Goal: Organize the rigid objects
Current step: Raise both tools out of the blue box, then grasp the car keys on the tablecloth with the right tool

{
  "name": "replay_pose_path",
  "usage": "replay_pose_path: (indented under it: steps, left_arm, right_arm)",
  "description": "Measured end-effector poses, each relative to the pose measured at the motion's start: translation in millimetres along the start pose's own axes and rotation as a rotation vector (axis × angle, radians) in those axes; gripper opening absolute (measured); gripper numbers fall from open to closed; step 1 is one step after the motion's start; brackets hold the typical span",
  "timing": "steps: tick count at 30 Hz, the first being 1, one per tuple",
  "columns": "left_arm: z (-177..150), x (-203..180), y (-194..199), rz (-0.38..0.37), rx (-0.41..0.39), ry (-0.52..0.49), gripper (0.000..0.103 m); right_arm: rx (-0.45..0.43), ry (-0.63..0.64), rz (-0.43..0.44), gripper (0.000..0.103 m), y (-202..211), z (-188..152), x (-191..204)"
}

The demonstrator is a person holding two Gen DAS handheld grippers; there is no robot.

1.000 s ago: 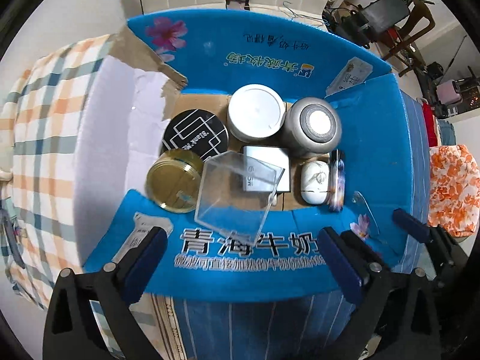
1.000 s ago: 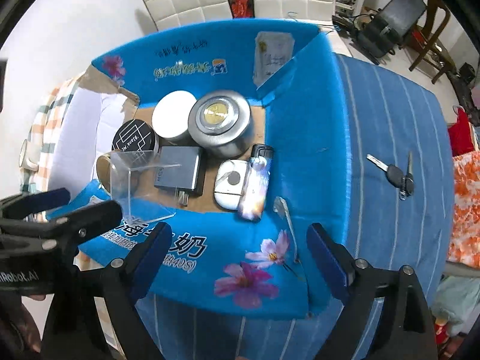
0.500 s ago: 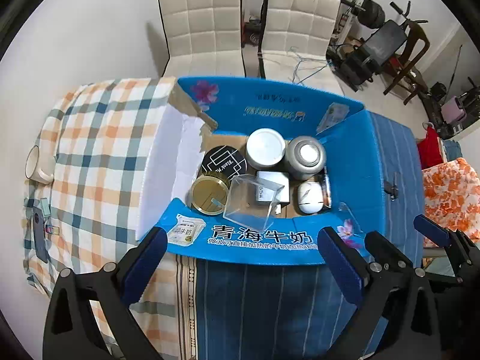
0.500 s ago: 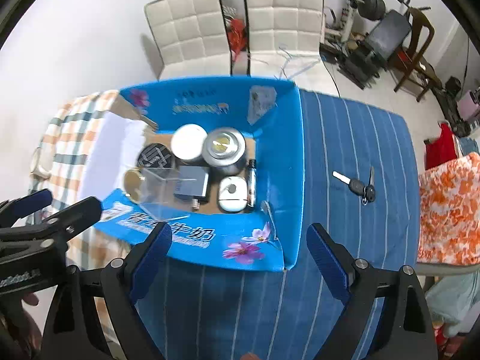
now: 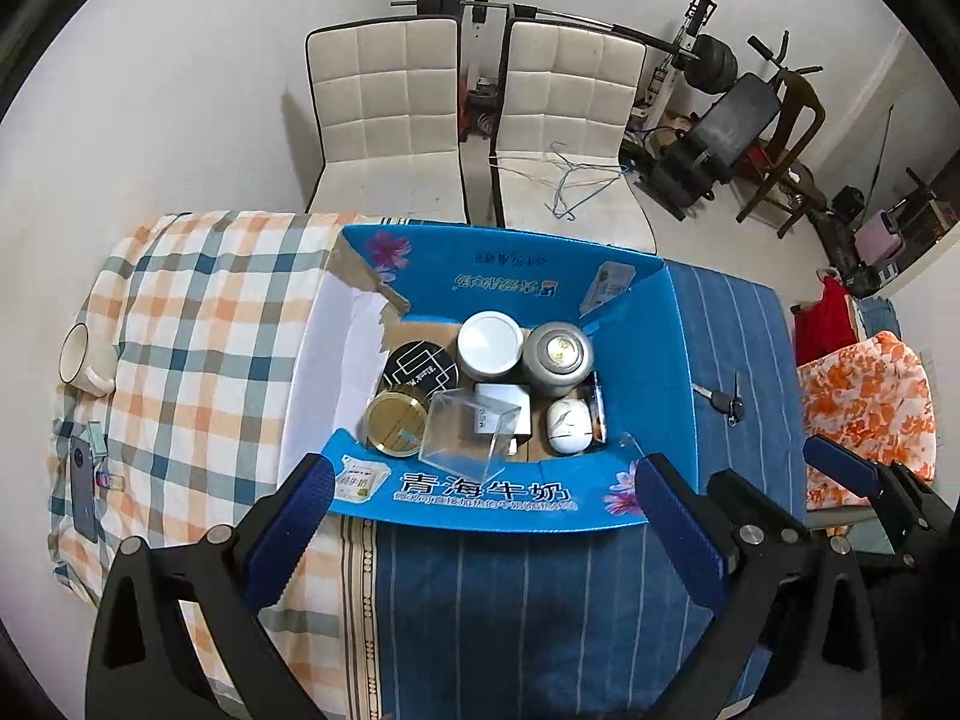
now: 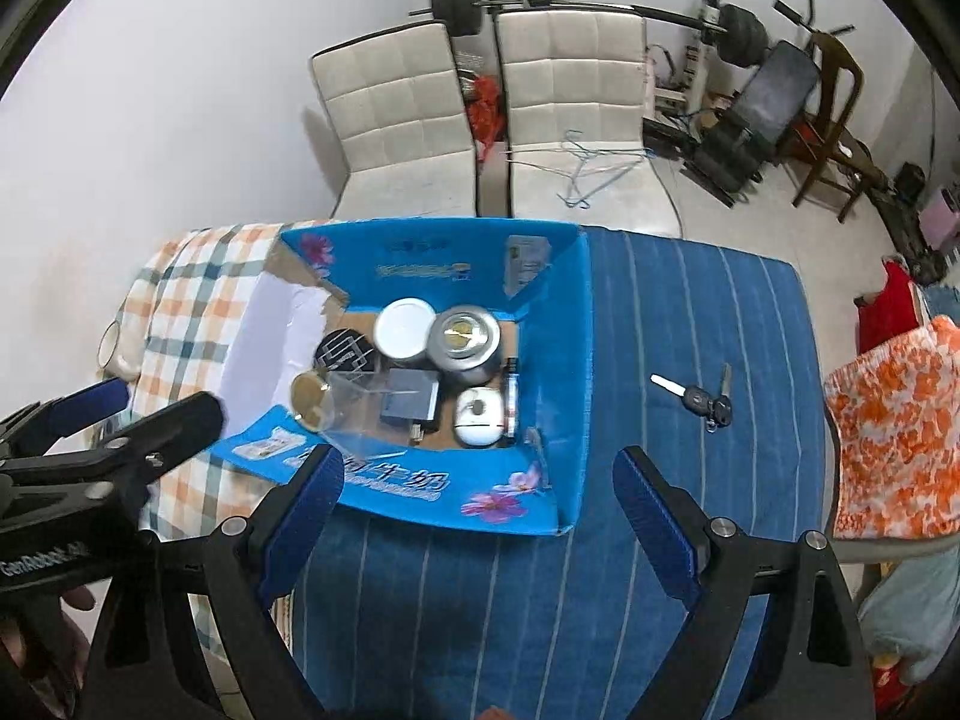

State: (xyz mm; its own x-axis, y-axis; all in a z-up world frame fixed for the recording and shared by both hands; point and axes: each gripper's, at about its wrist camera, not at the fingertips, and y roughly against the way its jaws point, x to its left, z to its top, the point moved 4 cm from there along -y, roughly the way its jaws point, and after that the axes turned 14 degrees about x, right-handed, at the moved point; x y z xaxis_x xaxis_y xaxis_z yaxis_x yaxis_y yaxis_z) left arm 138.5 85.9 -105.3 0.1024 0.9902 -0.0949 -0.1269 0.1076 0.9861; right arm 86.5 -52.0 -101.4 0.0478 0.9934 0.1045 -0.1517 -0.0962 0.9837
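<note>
While both grippers hover with jaws wide and empty, left (image 5: pixel 480 516) and right (image 6: pixel 477 507), the blue box (image 5: pixel 486 495) sits on the table, holding tins. Inside, a clear case (image 5: pixel 465 435) lies tilted against its near wall. Keys (image 6: pixel 699 399) lie on the cloth to its right, long axis crosswise.

Blue box (image 5: pixel 636 360) open on top, floor crowded: tins, clear case (image 5: pixel 465 438), white pod packed touching. Raised flaps wall all four sides. Worktop (image 6: pixel 690 324) right of box bare except keys (image 6: pixel 702 399). Chairs behind.
</note>
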Motion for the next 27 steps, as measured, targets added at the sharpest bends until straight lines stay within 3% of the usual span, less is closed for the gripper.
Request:
replay_pose_path:
  steps: [7, 12, 17, 22, 27]
  left_arm:
    - [26, -1, -33, -0.015, 0.014, 0.042, 0.103]
    - [48, -15, -77, -0.031, 0.054, 0.062, 0.103]
    - [69, -33, -123, -0.012, 0.107, 0.052, 0.103]
    - [88, -40, -161, 0.005, 0.172, 0.050, 0.103]
    - [98, -46, -181, 0.032, 0.203, 0.034, 0.103]
  right_arm:
    - [0.003, -0.233, -0.074, 0.093, -23, 14, -93]
    - [0.036, -0.454, -0.135, 0.093, -71, 23, -180]
    - [0.111, -0.635, -0.086, 0.093, -136, 26, -244]
    - [0.124, -0.709, -0.041, 0.088, -185, 31, -272]
    - [0.192, -0.708, -0.117, 0.091, -226, 44, -281]
